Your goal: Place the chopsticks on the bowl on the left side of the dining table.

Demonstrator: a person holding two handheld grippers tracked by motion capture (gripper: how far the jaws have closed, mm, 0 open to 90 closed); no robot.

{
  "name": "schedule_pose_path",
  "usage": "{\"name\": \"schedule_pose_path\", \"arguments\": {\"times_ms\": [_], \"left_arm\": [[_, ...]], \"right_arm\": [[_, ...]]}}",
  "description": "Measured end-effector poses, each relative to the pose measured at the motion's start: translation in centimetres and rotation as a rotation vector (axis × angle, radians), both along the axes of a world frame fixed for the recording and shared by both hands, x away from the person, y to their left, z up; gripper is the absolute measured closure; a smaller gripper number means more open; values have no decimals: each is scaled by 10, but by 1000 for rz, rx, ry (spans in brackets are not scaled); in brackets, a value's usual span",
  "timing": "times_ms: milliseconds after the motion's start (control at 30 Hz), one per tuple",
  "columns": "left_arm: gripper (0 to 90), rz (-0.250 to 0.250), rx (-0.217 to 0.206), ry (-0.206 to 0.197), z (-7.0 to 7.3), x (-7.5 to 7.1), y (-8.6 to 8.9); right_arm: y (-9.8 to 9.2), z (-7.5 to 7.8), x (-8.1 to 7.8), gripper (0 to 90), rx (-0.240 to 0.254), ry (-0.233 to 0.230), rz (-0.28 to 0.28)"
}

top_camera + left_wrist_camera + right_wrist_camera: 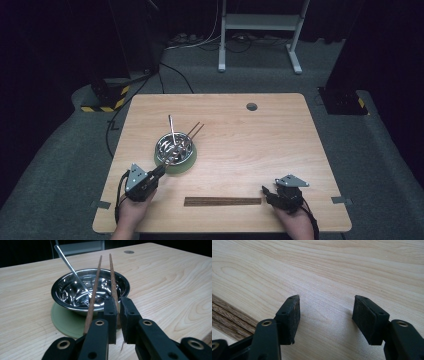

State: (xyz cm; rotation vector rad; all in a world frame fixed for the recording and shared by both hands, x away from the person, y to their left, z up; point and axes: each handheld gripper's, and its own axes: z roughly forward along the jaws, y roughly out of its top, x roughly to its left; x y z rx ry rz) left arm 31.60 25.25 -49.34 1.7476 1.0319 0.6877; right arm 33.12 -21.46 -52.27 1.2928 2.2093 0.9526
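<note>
Left tongs (118, 315) are clamped on one wooden chopstick (113, 282) that is laid across the steel bowl (62, 292). Right tongs (325, 315) are held apart over the worktop (337, 270).

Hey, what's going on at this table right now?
A person holds a tool in each hand. The left tool is shut on a wooden chopstick that reaches across a steel bowl; a second chopstick lies beside it. The bowl sits on a green coaster with a metal spoon leaning in it. The right tool rests open and empty near a dark wooden strip.
</note>
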Motion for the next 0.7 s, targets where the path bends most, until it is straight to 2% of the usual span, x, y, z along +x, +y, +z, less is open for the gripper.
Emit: {"name": "schedule_pose_path", "arguments": {"times_ms": [233,300,467,600,700], "left_arm": [[836,19,13,12,-1,8,2],[837,10,37,7,-1,10,2],[835,18,40,22,-3,11,1],[834,13,92,24,-5,10,-3],[832,19,101,22,-5,10,-4]], "right_arm": [[0,0,0,390,0,0,0],[0,0,0,390,0,0,0],[0,0,0,390,0,0,0],[0,0,0,390,0,0,0],[0,0,0,390,-1,-1,0]]}}
